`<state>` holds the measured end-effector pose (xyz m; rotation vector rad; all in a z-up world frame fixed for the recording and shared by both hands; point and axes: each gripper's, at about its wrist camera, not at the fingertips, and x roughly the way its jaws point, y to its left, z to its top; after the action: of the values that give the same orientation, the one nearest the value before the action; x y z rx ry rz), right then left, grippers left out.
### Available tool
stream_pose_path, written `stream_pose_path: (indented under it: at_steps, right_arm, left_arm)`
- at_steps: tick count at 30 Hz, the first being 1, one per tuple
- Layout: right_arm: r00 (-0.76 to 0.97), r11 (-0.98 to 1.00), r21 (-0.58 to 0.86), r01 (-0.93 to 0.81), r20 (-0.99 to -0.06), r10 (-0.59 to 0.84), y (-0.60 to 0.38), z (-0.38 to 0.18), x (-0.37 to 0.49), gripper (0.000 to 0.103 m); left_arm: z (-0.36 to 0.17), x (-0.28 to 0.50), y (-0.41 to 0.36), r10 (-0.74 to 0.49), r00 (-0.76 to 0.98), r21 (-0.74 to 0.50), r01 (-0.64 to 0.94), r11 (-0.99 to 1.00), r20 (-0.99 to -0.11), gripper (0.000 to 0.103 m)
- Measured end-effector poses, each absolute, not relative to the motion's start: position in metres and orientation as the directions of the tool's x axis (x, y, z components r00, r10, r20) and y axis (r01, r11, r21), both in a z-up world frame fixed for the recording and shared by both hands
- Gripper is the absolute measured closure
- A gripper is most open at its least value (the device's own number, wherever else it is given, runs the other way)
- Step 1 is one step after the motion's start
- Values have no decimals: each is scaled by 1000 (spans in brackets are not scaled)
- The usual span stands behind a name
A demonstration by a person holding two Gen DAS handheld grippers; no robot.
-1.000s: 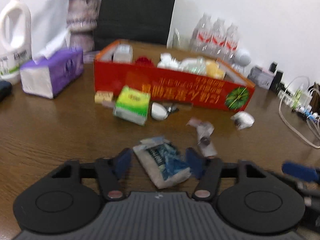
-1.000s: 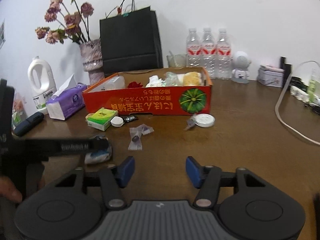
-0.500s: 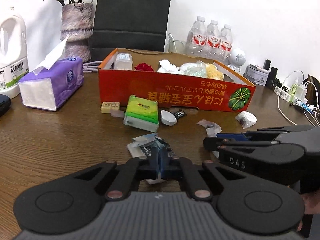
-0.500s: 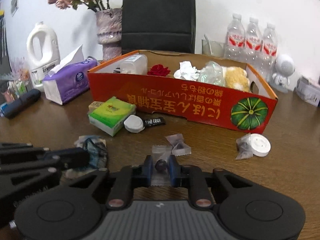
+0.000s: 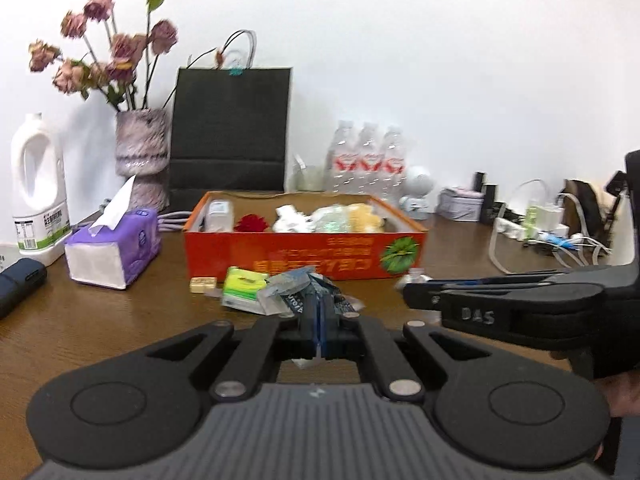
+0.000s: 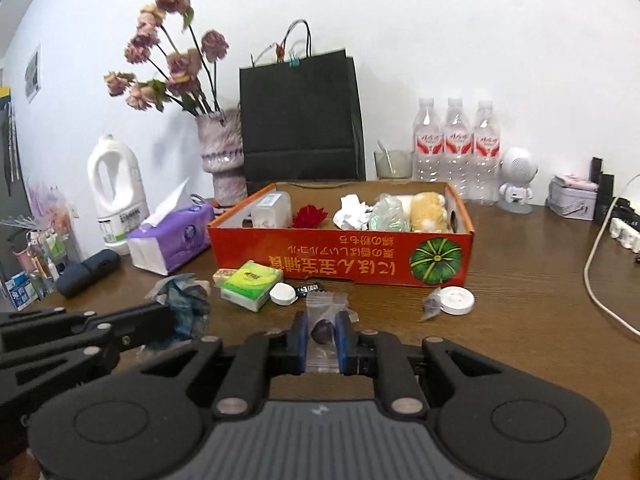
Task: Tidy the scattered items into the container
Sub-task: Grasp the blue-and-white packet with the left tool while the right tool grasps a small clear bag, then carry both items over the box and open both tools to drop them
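The left hand-held gripper [image 5: 319, 326] is held level and low, facing the orange cardboard box [image 5: 304, 258], its blue pads clamped on a crinkly blue-and-clear plastic packet [image 5: 294, 294]. Half a second ago that packet lay on the brown wood-grain bench [image 5: 100, 320]; now it hangs clear of it. The right hand-held gripper [image 6: 322, 334], level alongside, pinches a small clear pouch [image 6: 323, 320] with a dark round lump inside, likewise raised since then, short of the box.
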<state>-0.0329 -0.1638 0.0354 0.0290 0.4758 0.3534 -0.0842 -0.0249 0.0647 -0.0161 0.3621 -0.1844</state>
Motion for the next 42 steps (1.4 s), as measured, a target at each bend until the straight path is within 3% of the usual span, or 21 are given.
stream_pose_path:
  at_steps: [10, 17, 24, 29, 32, 35, 38, 42]
  right_arm:
    - [858, 927, 101, -361, -354, 373, -180, 29, -124, 90]
    - [864, 925, 128, -357, -331, 379, -186, 30, -132, 89]
    - [867, 929, 134, -345, -334, 370, -193, 46, -88, 90]
    - [875, 929, 133, -344, -314, 369, -196, 81, -13, 90]
    - [833, 919, 172, -355, -389, 395, -203, 102, 55, 90]
    - [770, 934, 152, -323, -532, 353, -202, 108, 133, 90]
    - [619, 944, 179, -277, -718, 317, -197, 92, 215, 89]
    - [440, 946, 183, -266, -851, 288, -183, 63, 284, 90]
  left_arm:
    - [59, -158, -44, -205, 926, 9, 219, 976, -316, 101]
    - [60, -159, -46, -199, 929, 30, 219, 975, -313, 101]
    - [78, -106, -26, -216, 932, 34, 236, 971, -290, 101]
    - [113, -2, -11, -218, 919, 48, 247, 968, -329, 100]
    - [121, 71, -10, -208, 907, 109, 264, 958, -366, 100]
    - [118, 150, -14, -269, 847, 54, 328, 943, -458, 100]
    - [103, 219, -22, -256, 787, 24, 324, 946, -562, 100]
    - [77, 282, -32, -234, 705, 12, 325, 946, -669, 100]
